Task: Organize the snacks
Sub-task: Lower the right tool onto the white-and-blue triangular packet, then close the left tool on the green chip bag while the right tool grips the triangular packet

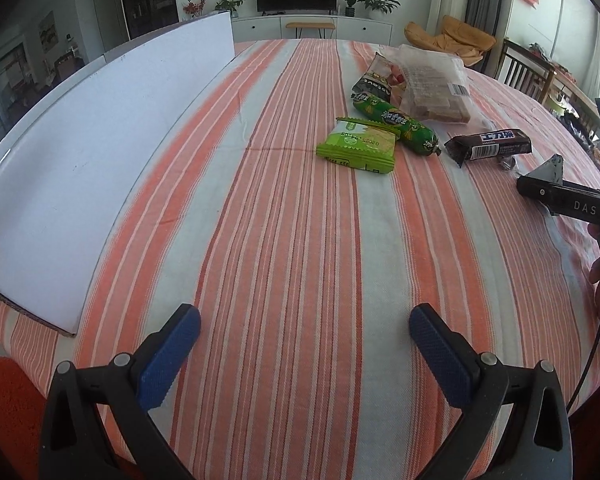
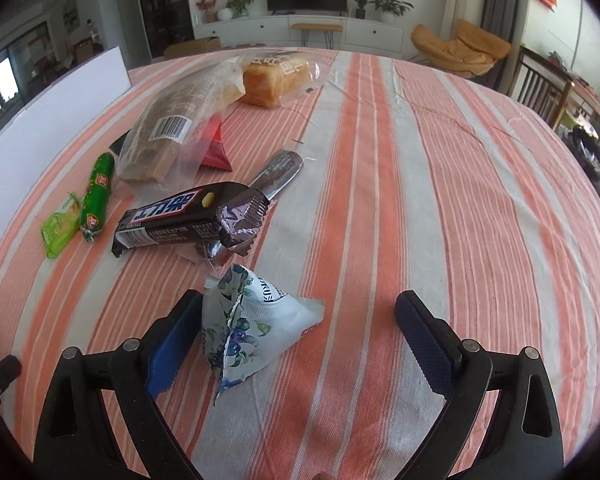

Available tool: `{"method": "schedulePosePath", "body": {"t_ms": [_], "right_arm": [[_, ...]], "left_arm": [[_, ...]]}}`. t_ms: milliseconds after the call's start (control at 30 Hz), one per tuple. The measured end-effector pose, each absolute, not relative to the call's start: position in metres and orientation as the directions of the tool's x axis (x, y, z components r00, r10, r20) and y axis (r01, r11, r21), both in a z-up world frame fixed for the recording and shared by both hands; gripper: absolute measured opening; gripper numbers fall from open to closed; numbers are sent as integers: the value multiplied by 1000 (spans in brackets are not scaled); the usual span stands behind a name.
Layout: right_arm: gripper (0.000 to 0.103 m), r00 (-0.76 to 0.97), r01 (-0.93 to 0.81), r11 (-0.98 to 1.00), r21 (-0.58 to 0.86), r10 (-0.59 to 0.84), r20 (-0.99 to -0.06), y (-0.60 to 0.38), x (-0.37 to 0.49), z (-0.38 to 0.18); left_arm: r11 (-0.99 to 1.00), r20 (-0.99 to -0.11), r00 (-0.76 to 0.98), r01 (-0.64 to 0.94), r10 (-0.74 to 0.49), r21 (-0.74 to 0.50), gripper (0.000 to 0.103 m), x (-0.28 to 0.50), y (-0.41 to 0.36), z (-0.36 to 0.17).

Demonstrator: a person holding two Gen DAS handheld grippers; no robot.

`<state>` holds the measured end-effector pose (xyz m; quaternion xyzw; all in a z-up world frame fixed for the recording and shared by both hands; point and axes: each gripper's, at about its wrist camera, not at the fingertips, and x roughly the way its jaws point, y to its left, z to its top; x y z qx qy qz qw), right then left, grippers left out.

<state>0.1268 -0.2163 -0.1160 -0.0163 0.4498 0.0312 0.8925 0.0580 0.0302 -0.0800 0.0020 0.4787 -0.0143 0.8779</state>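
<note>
- Snacks lay scattered on the striped tablecloth (image 1: 284, 240): a light green packet (image 1: 358, 148) touching a dark green sausage tube (image 1: 396, 124), with a brown chocolate bar (image 2: 188, 216) just beside them.
- A clear bag of brown cake slices (image 2: 168, 136) lay behind these, a red packet (image 2: 216, 150) under its edge, and a bagged bread loaf (image 2: 276, 78) farther back.
- The right gripper (image 2: 300, 322) had its fingers wide apart around a white floral pyramid packet (image 2: 252, 320), whose left side lay against the left pad.
- The left gripper (image 1: 304, 330) hung over bare cloth, fingers spread and empty, well apart from the snacks.
- A white board (image 1: 80, 184) lay along the table's left side.
</note>
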Motion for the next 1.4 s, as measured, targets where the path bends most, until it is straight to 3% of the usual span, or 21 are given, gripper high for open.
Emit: {"method": "schedulePosePath", "body": {"t_ms": [100, 267, 400, 533, 567, 667, 900, 1000, 1067, 1133, 1167, 1300, 1367, 1400], "right_arm": [[98, 594, -70, 998, -1, 41, -804, -215, 127, -116], [98, 593, -70, 998, 0, 41, -804, -215, 126, -116], [98, 593, -69, 998, 0, 41, -804, -216, 124, -116], [98, 593, -69, 998, 0, 42, -804, -216, 121, -116], [98, 593, -69, 998, 1, 42, -804, -216, 122, -116], [98, 593, -69, 998, 1, 42, -804, -216, 121, -115], [98, 591, -76, 997, 6, 50, -805, -212, 128, -113], [98, 561, -155, 988, 18, 103, -821, -216, 123, -114], [97, 536, -190, 981, 47, 144, -832, -224, 111, -111], [96, 502, -212, 976, 56, 159, -850, -226, 108, -109], [96, 487, -219, 974, 60, 162, -858, -226, 110, -108], [95, 480, -230, 971, 70, 176, -859, -211, 122, -98], [92, 480, -215, 974, 64, 163, -862, -204, 130, -98], [88, 469, -209, 976, 59, 153, -870, -200, 134, -100]], "left_arm": [[996, -898, 435, 70, -73, -47, 103, 78, 30, -75], [973, -881, 429, 193, -198, -125, 103, 128, 24, -44], [967, -890, 414, 233, -190, -98, 99, 179, 12, -49], [955, -903, 372, 273, -213, -113, 79, 205, -3, -64], [952, -904, 377, 291, -202, -92, 78, 206, -8, -66], [938, -896, 414, 348, -159, -6, 48, 203, -19, -65], [976, -901, 416, 213, -123, -35, 49, 168, 21, -61], [984, -885, 448, 167, -124, -53, 49, 146, 47, -58], [987, -869, 477, 148, -129, -65, 58, 135, 63, -55], [987, -855, 497, 134, -147, -91, 85, 129, 71, -57], [985, -848, 505, 134, -160, -106, 87, 127, 74, -59], [985, -856, 498, 158, -140, -70, 86, 125, 72, -71], [981, -853, 511, 195, -111, -10, 78, 122, 61, -72], [976, -844, 521, 220, -122, -6, 64, 120, 57, -71]]}}
